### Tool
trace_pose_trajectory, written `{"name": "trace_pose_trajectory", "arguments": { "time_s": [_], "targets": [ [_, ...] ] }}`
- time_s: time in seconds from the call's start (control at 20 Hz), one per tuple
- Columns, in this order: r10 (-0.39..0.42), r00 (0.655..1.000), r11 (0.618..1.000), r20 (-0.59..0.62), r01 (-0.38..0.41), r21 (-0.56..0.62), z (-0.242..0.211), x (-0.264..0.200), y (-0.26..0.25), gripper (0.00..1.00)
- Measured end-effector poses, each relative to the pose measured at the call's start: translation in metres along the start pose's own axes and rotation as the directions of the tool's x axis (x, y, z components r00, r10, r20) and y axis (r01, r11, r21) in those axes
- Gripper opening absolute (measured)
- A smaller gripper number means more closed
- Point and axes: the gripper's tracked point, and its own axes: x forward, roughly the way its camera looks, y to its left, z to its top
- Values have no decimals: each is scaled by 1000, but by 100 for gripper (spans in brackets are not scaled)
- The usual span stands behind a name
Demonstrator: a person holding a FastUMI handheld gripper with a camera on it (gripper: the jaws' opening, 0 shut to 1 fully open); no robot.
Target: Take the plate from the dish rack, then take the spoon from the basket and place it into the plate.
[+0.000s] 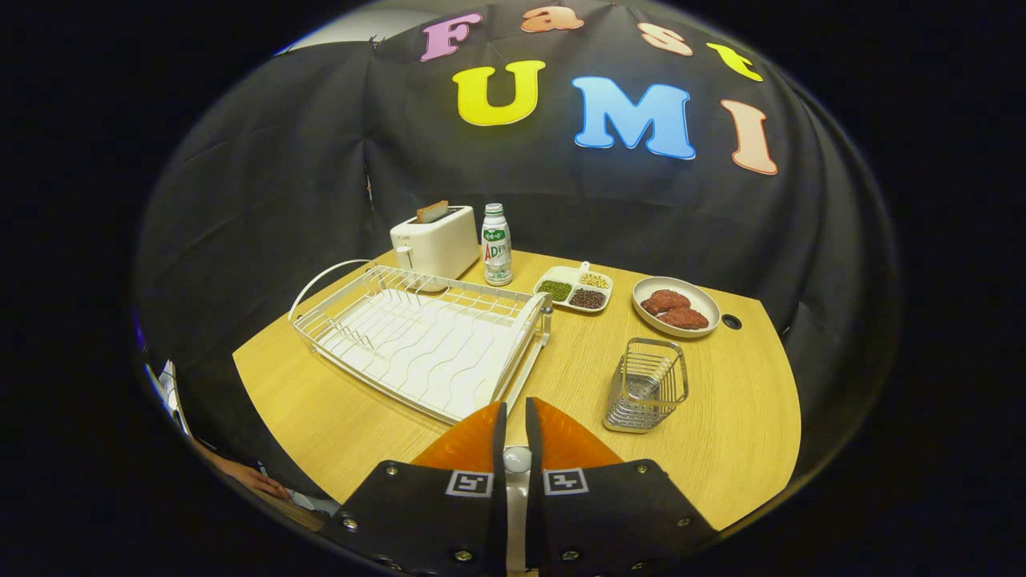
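Claw (513, 417) fingers nearly together and holding nothing hover just short of the dish rack (417, 336), with the basket (648, 385) right of the rack on the desk (737, 433).

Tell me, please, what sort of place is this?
Probably a staged kitchen set in a recording booth: a wooden table against black cloth holds a dish rack, a toaster and a wire basket. The claw hovers nearly shut, holding nothing.
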Motion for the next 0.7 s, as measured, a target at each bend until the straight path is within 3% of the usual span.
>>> {"name": "trace_pose_trajectory", "arguments": {
  "time_s": [0.35, 0.45, 0.5, 0.6, 0.7],
  "targets": [
    [3, 999, 1000, -32, -2, 31, -12, 9, 5, 10],
    [-22, 999, 998, -34, 24, 52, -12, 7, -3, 18],
    [-38, 999, 997, -17, 39, 64, -7, 3, -7, 35],
    [-69, 997, 994, 43, 65, 85, 11, -6, -18, 55],
    [-118, 985, 989, 129, 105, 104, 36, -22, -37, 56]
  ]
}}
